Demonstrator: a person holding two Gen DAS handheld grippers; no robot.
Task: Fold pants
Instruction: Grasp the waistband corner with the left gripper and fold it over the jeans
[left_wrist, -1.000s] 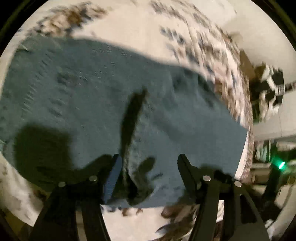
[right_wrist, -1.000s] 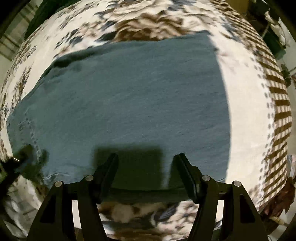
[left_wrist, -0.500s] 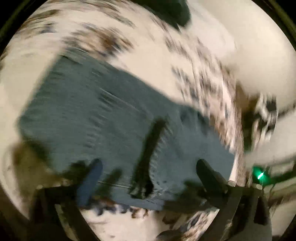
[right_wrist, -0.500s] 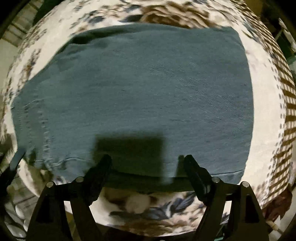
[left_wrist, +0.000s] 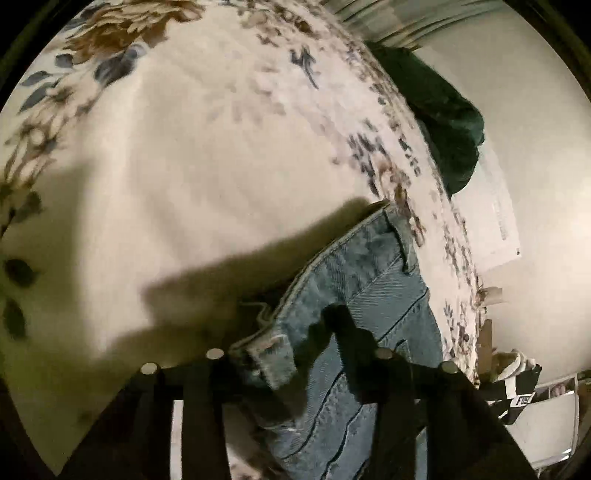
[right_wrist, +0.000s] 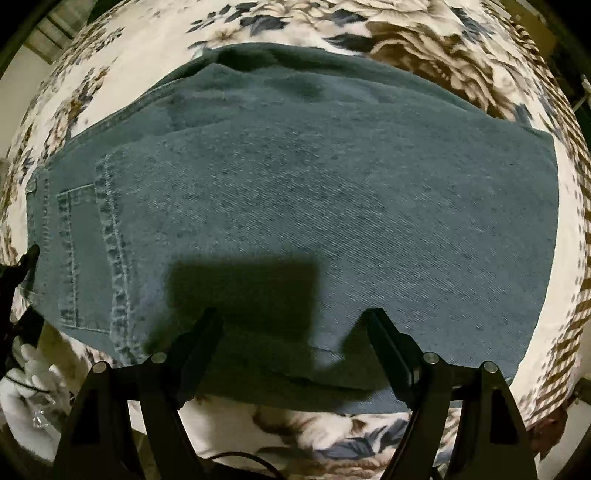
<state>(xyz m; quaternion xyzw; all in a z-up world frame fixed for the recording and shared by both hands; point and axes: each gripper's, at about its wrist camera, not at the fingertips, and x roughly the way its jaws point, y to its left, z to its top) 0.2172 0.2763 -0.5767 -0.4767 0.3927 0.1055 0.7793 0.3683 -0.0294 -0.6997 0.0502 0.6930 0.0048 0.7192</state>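
Note:
Blue denim pants (right_wrist: 295, 192) lie folded flat on a floral bedspread, filling the right wrist view, waistband and pocket stitching at the left. My right gripper (right_wrist: 293, 325) is open and empty, its fingers hovering over the near edge of the pants. In the left wrist view my left gripper (left_wrist: 295, 343) is shut on the waistband corner of the pants (left_wrist: 354, 295), which bunches between the fingers and is lifted off the bed. The left gripper also shows at the left edge of the right wrist view (right_wrist: 18, 273).
The floral bedspread (left_wrist: 184, 166) stretches away from the left gripper. A dark green cloth (left_wrist: 443, 122) lies at the bed's far edge by a pale wall. Clutter and boxes (left_wrist: 517, 387) stand beyond the bed on the right.
My left gripper has moved to the waistband edge, shut on it and lifted it. My right gripper has drawn back slightly, so more of the pants shows.

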